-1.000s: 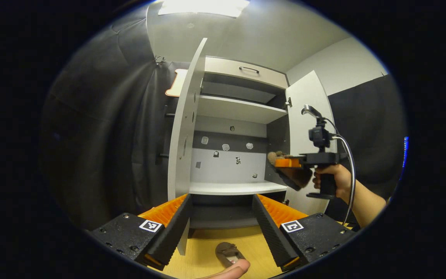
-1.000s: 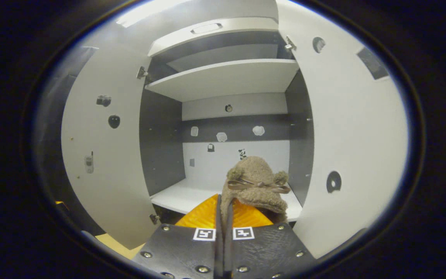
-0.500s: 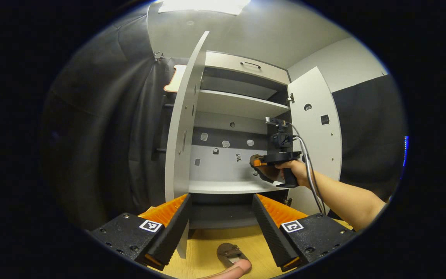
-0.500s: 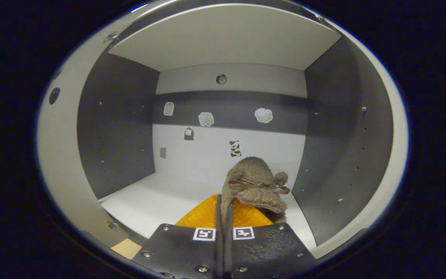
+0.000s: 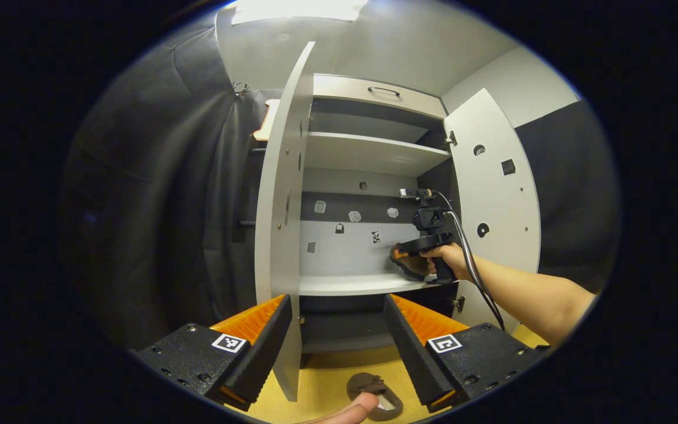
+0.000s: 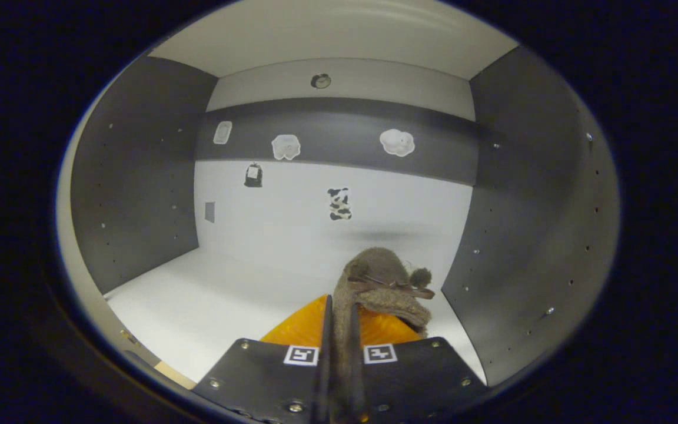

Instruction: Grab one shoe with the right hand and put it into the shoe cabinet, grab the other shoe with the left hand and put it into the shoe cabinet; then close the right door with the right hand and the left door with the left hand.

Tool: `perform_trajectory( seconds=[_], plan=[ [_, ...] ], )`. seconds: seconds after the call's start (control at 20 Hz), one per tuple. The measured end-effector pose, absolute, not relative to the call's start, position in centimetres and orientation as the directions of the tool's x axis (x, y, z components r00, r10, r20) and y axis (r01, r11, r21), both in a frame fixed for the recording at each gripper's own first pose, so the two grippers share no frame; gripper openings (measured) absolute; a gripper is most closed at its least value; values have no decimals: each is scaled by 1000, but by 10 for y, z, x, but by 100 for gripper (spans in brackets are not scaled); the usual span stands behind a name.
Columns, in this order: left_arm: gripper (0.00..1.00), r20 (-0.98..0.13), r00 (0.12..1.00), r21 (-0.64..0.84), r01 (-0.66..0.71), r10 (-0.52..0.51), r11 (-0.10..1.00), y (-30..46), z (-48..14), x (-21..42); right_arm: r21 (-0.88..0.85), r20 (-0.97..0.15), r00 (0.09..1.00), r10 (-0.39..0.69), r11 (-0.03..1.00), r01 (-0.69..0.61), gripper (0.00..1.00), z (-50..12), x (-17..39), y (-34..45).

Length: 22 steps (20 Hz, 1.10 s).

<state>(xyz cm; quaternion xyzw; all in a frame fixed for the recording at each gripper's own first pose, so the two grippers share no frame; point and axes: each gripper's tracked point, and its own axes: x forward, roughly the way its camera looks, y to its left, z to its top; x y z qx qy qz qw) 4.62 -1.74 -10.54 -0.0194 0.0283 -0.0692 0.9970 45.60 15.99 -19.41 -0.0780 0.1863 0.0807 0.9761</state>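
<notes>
In the left gripper view, my left gripper (image 5: 336,335) is released, its two fingers wide apart with nothing between them. Below them, on the wooden floor, lies the second shoe (image 5: 375,395), near a fingertip (image 5: 351,409) of mine. Ahead of the fingers stands the shoe cabinet (image 5: 368,159) with both doors open: the left door (image 5: 277,224) just ahead of my left finger, the right door (image 5: 495,206) farther to the right. My right gripper (image 5: 401,253) is inside the opening, above the white shelf (image 5: 345,285).

In the right gripper view, the right gripper (image 6: 337,353) is clenched on the furry brown shoe (image 6: 383,285); both fingers press its edge. The shoe hangs ahead of the fingers, over the right part of the shelf (image 6: 209,300), close to the dark side wall (image 6: 521,235) (I cannot tell whether the sole touches the shelf already).

To do this step well, I think I should lower the shoe until it rests flat, keep it away from the side wall, and open the fingers only then, so it does not tip over.
</notes>
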Motion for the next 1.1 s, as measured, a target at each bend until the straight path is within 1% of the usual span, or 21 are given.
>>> perform_trajectory(
  seconds=[0.05,0.1,0.15,0.25,0.35,0.4,0.5,0.75,0.8,0.85,0.95,1.0,1.05,1.1],
  plan=[
    [96,-60,987,-49,147,-150,988,-21,-107,45,-94,-386,912,141,977,-191,16,-195,452,161],
    [96,-67,985,-49,155,-159,987,-23,-108,43,-63,-396,905,154,979,-195,27,-195,449,163],
    [96,-70,984,-51,159,-162,986,-24,-109,40,-34,-400,904,149,984,-177,46,-195,449,158],
    [96,-69,983,-54,166,-169,985,-27,-108,34,52,-412,894,174,984,-168,84,-193,443,159],
    [96,-68,983,-59,166,-169,984,-27,-107,27,102,-420,887,190,982,-162,86,-188,431,157],
    [96,-73,983,-64,164,-168,984,-27,-108,23,101,-425,887,181,983,-152,88,-187,425,153],
    [96,-82,983,-69,157,-162,985,-24,-109,17,107,-435,884,171,985,-138,98,-184,410,149],
    [96,-99,986,-77,127,-134,989,-18,-111,4,118,-410,882,233,972,-202,98,-160,343,159],
    [93,-103,986,-79,123,-131,989,-18,-113,2,115,-397,886,241,970,-212,99,-153,328,160],
    [96,-115,985,-81,120,-129,990,-18,-117,0,125,-381,889,254,967,-223,99,-145,309,162],
    [97,-134,983,-85,114,-125,990,-20,-128,-4,144,-349,898,267,962,-230,99,-130,270,160],
    [99,-146,980,-91,119,-132,989,-23,-134,-6,135,-328,907,263,964,-230,94,-123,250,154],
    [96,-163,977,-97,125,-140,987,-27,-143,-8,121,-301,920,251,967,-224,99,-117,232,146],
    [96,-174,974,-100,130,-146,987,-30,-150,-9,119,-263,932,250,967,-226,99,-108,214,139]
  ],
)
